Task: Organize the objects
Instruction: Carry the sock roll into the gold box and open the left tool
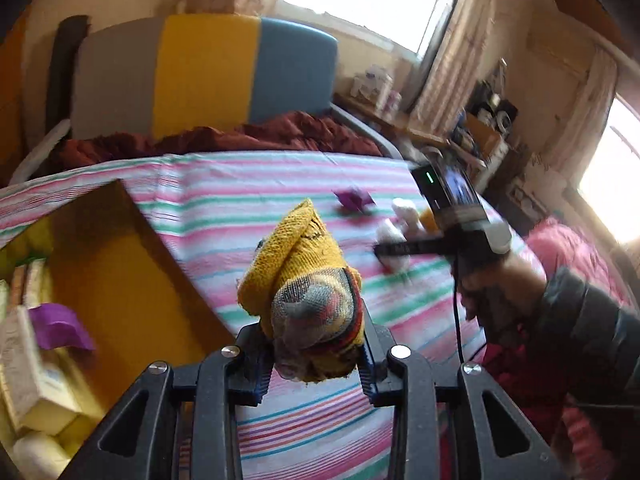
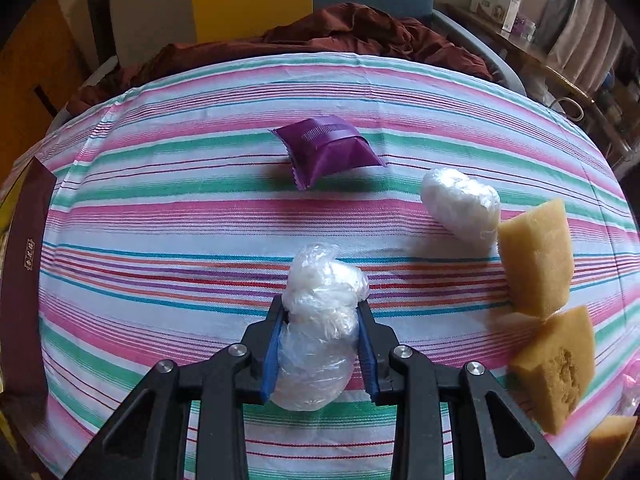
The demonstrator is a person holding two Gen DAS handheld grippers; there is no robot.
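Left tool (image 1: 316, 360) is clamped on a rolled yellow sock bundle (image 1: 304, 280), held up over the striped bed sheet (image 1: 240, 184) next to the open yellow box (image 1: 120, 280). It's soft and light, so I'd guess it squashes rather than slips; the grip sits on the fat grey end, and its long axis points up and away from the camera. Right tool (image 2: 320, 344) is closed on a plastic-wrapped white bundle (image 2: 320, 320), down at the sheet. The film looks slick and squishy, so mid-body seems the safest spot; it runs lengthwise along the fingers. Farther out lie another wrapped bundle (image 2: 460, 204), sponge chunks (image 2: 536, 256) and a purple packet (image 2: 324, 148).
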